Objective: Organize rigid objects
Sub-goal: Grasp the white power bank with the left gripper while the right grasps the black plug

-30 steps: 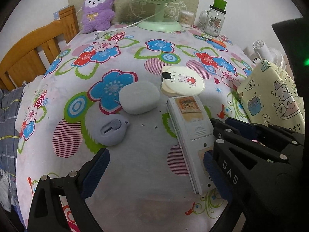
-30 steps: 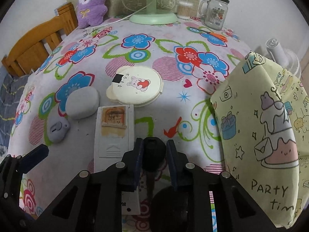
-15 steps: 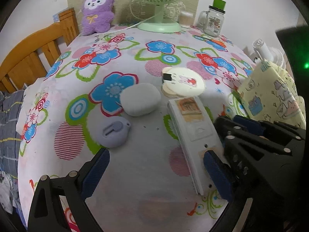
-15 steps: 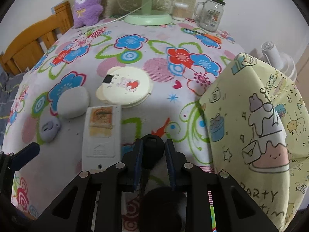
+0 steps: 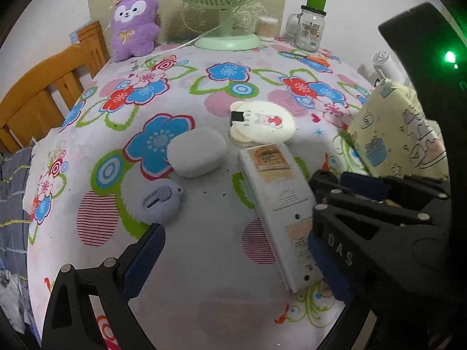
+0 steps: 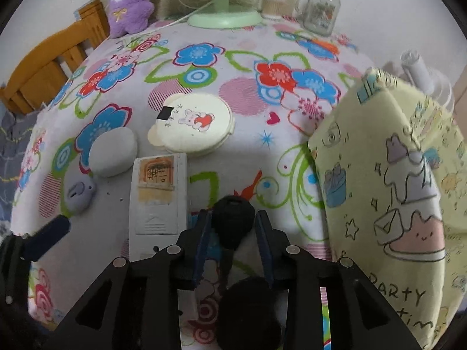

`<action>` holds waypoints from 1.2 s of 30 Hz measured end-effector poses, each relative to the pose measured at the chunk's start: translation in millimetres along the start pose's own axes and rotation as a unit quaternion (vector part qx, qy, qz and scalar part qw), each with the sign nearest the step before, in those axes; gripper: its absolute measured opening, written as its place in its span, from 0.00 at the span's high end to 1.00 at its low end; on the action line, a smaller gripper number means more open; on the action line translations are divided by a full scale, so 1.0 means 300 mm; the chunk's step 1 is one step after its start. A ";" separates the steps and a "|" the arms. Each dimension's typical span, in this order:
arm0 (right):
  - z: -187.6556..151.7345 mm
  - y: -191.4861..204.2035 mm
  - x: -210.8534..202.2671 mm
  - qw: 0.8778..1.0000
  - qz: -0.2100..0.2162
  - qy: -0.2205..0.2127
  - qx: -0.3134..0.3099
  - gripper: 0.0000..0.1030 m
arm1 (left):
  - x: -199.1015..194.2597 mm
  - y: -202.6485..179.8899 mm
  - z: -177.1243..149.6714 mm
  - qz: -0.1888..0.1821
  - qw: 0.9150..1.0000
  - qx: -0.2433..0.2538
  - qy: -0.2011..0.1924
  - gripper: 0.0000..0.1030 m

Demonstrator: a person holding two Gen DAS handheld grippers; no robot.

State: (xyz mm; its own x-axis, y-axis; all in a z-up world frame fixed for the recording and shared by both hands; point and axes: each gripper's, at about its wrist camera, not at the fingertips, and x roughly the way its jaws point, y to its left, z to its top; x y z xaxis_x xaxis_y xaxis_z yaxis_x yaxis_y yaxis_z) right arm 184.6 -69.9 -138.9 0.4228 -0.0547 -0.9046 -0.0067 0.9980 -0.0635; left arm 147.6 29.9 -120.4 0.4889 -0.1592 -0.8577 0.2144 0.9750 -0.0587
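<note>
My right gripper (image 6: pixel 232 230) is shut on a black key (image 6: pixel 232 217), held above the floral tablecloth just left of the yellow fabric bag (image 6: pixel 388 192). It also shows in the left wrist view (image 5: pixel 347 188). My left gripper (image 5: pixel 233 250) is open and empty, low over the near table. A white remote (image 5: pixel 277 201) lies by its right finger. A grey oval case (image 5: pixel 196 151), a lilac cutter (image 5: pixel 161 201) and a round cream mirror case (image 5: pixel 262 122) lie ahead. The remote (image 6: pixel 159 195) and the mirror case (image 6: pixel 194 122) also show in the right wrist view.
A green fan (image 5: pixel 227 38), a purple plush toy (image 5: pixel 134 23), a cotton swab pot (image 5: pixel 267 24) and a glass mug jar (image 5: pixel 310 26) stand at the table's far edge. A wooden chair (image 5: pixel 43 87) is at the left. The bag (image 5: pixel 397 128) stands at the right edge.
My right gripper, still holding the key, has drifted slightly right and forward, toward the bag. My left gripper has stayed open and nearly still.
</note>
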 end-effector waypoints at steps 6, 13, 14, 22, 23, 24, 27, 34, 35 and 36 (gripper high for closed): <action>0.003 -0.004 0.010 1.000 0.006 -0.002 -0.002 0.69 | 0.003 0.011 0.002 -0.004 1.000 -0.014 0.002 0.01; 0.012 0.004 -0.033 1.000 -0.006 -0.024 -0.018 0.86 | 0.010 -0.009 0.010 -0.005 1.000 -0.020 0.007 0.01; 0.018 0.004 -0.033 0.999 -0.003 -0.021 -0.023 0.86 | 0.013 -0.015 0.012 -0.005 1.000 -0.020 0.008 0.00; 0.019 -0.035 -0.022 0.999 0.026 0.017 -0.012 0.79 | 0.032 -0.057 0.023 -0.030 0.999 -0.027 0.014 0.00; 0.020 -0.046 -0.017 1.000 0.017 0.021 -0.012 0.79 | 0.038 -0.065 0.024 -0.032 0.999 -0.028 0.017 0.00; 0.019 -0.055 -0.012 1.000 0.010 0.024 -0.009 0.77 | 0.046 -0.075 0.025 -0.026 0.999 -0.027 0.019 0.00; 0.012 -0.071 0.004 0.999 0.003 0.033 -0.001 0.71 | 0.059 -0.089 0.022 -0.023 0.999 -0.027 0.018 0.03; 0.006 -0.077 0.011 0.999 0.033 0.031 0.009 0.58 | 0.043 -0.088 0.017 -0.004 1.000 -0.017 -0.005 0.45; 0.005 -0.076 0.010 0.999 0.036 0.029 0.011 0.57 | 0.042 -0.086 0.018 -0.006 1.000 -0.015 -0.005 0.53; 0.005 -0.072 0.009 0.999 0.038 0.028 0.011 0.56 | 0.040 -0.083 0.018 -0.012 1.000 -0.013 -0.005 0.56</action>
State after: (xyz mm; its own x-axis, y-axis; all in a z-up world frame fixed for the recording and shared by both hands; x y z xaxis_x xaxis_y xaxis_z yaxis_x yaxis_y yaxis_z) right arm 187.3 -91.7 -139.4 0.3704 0.0200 -0.9287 -0.0161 0.9998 0.0151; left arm 152.8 2.7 -126.4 0.4918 -0.1848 -0.8509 0.2046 0.9744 -0.0934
